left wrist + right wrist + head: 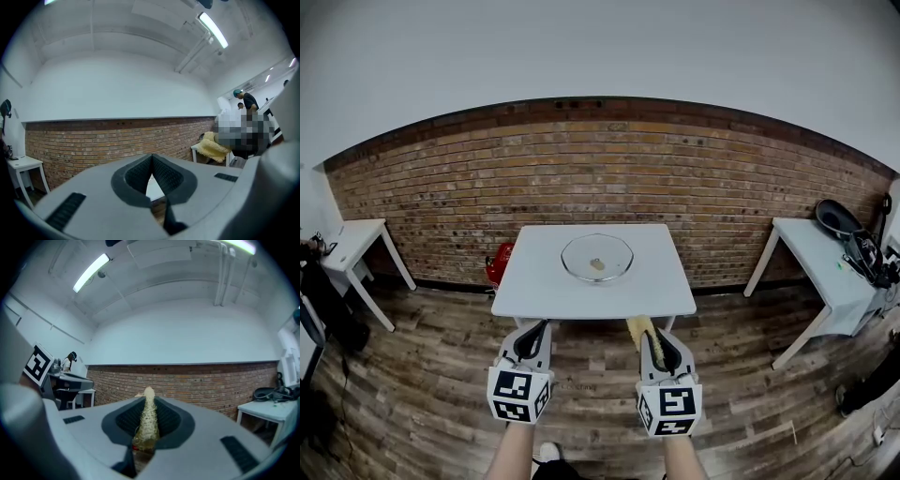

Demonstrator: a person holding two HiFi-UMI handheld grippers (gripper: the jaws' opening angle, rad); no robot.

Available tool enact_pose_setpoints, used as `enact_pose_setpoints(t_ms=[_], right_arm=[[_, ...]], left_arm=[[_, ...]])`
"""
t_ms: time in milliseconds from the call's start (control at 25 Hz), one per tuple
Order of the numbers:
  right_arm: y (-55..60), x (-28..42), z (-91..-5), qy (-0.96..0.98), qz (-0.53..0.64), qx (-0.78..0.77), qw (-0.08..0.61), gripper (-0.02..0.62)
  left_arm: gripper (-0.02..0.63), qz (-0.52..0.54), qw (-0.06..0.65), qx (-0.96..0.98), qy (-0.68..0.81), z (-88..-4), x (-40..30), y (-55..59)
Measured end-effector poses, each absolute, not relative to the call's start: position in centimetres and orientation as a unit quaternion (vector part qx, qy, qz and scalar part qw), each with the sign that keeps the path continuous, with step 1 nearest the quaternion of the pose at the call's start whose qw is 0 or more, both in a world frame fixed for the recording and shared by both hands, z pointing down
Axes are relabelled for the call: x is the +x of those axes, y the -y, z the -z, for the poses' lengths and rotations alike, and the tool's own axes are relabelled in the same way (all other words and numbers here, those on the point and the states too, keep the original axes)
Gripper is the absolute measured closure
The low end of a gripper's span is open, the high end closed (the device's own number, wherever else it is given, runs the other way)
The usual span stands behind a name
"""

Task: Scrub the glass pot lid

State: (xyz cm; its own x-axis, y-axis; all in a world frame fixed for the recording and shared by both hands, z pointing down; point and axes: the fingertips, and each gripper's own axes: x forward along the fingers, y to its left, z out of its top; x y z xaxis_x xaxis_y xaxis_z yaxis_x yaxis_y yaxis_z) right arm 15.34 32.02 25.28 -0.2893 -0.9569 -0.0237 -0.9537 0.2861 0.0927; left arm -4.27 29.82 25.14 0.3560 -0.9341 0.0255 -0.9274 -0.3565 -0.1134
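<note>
The glass pot lid lies on the white table ahead, its knob at the centre. Both grippers hang in front of the table's near edge, short of the lid. My left gripper is shut with nothing between its jaws; in the left gripper view its pads meet at the tip. My right gripper is shut on a yellow sponge, which sticks out past the fingertips. In the right gripper view the sponge stands edge-on between the pads.
A brick wall runs behind the table. A red object sits on the floor by the table's left leg. White side tables stand at the far left and at the right, the right one carrying dark gear. Wooden floor lies all around.
</note>
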Motion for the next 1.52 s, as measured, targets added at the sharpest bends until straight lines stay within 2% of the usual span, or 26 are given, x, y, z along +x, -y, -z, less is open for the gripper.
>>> enact_pose_setpoints(t_ms=[480, 1520], right_arm=[[-29.1, 16.3, -25.3, 0.797, 0.060, 0.601, 0.008, 0.537], [-10.9, 10.0, -26.8, 0.787, 0.054, 0.614, 0.031, 0.537]], left_arm=[[0.595, 0.035, 0.057, -0.828, -0.556, -25.2, -3.0, -26.5], [0.595, 0.038, 0.029, -0.836, -0.546, -28.0, -9.3, -8.1]])
